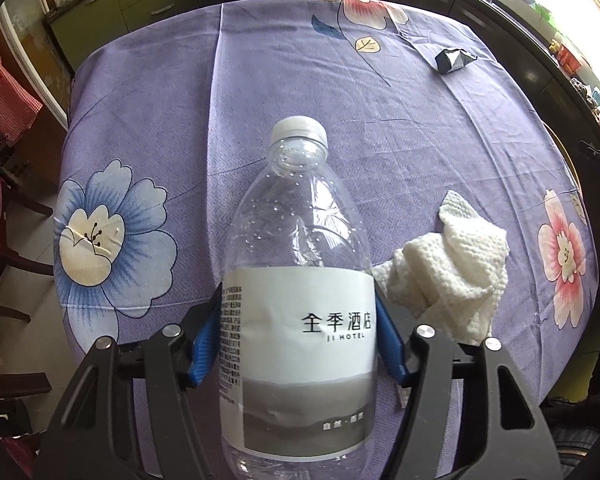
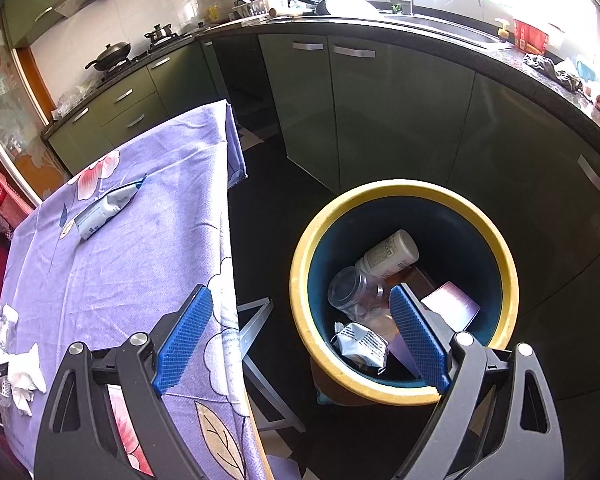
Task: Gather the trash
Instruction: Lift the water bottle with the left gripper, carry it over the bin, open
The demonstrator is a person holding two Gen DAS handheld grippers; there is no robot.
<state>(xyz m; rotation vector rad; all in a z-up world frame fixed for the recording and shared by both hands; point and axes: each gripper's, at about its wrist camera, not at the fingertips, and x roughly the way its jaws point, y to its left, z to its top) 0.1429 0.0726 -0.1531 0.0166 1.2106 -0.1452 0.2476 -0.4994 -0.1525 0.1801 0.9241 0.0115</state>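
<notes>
Trash is partly collected: several pieces already lie in the bin (image 2: 404, 394). Left gripper (image 1: 298, 340) clamps the empty bottle (image 1: 298, 280) beside a crumpled tissue (image 1: 448, 268); a wrapper (image 1: 454, 60) remains beyond. Right gripper (image 2: 300, 340) gapes wide, empty, above the bin.

Left wrist view: steeply downward, close over a clear bottle (image 1: 300, 280) on the table (image 1: 140, 100), facing the cabinets.
Right wrist view: tilted down, higher, over the table edge and bin (image 2: 404, 192).
Shared: table, bottle, crumpled tissue (image 1: 452, 272), flattened packet (image 1: 454, 59).
</notes>
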